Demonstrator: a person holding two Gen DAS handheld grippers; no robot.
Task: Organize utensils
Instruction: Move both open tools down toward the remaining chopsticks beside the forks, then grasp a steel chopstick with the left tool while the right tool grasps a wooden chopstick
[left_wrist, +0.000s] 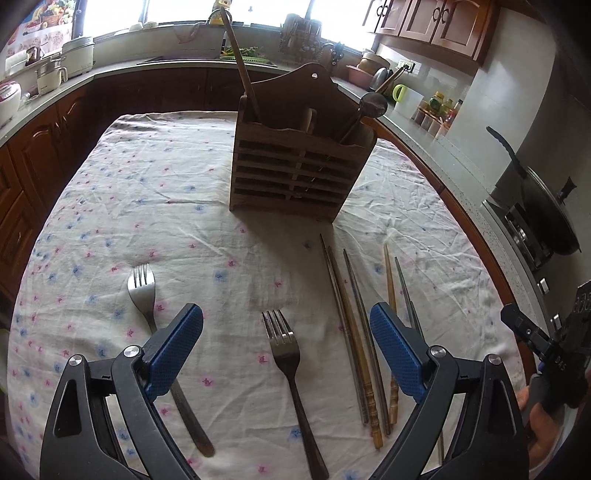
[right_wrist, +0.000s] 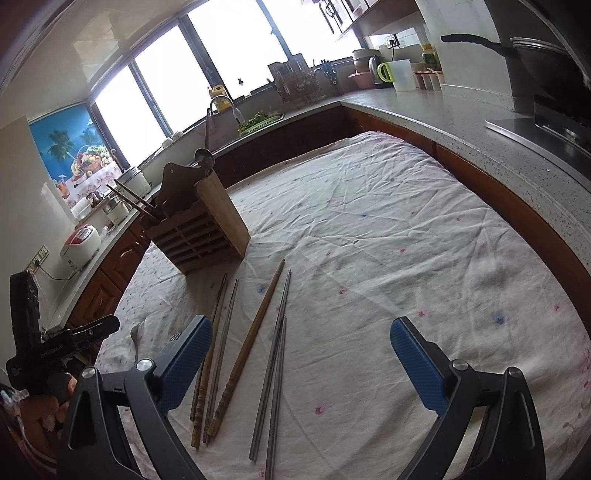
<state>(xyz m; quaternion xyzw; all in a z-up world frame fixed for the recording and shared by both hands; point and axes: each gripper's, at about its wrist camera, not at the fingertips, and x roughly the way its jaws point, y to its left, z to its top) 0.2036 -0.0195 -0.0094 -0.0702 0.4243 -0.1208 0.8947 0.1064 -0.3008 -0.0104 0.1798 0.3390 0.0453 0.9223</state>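
Blue-padded left gripper (left_wrist: 286, 345) hangs over the flowered cloth (left_wrist: 147, 192), jaws wide and gripping nothing. Under its left finger (left_wrist: 173, 354) runs the handle of a fork (left_wrist: 142, 295), tines pointing away. Between the fingers lies a second fork (left_wrist: 286, 354), apart from both pads. Just beside the right pad lie chopsticks (left_wrist: 351, 332), wooden and metal ones mixed, roughly side by side, some passing beneath that finger. Behind them stands a slatted wooden holder (left_wrist: 295, 173), upright, with a long stick, a short wooden handle and a ladle poking out of its top.

Right gripper (right_wrist: 303, 352) also stands wide open and empty above the cloth, with the chopsticks (right_wrist: 251, 343) fanned out just right of its left finger; two steel ones lie between the fingers, touching neither pad. Holder (right_wrist: 203, 229) sits beyond, to the left
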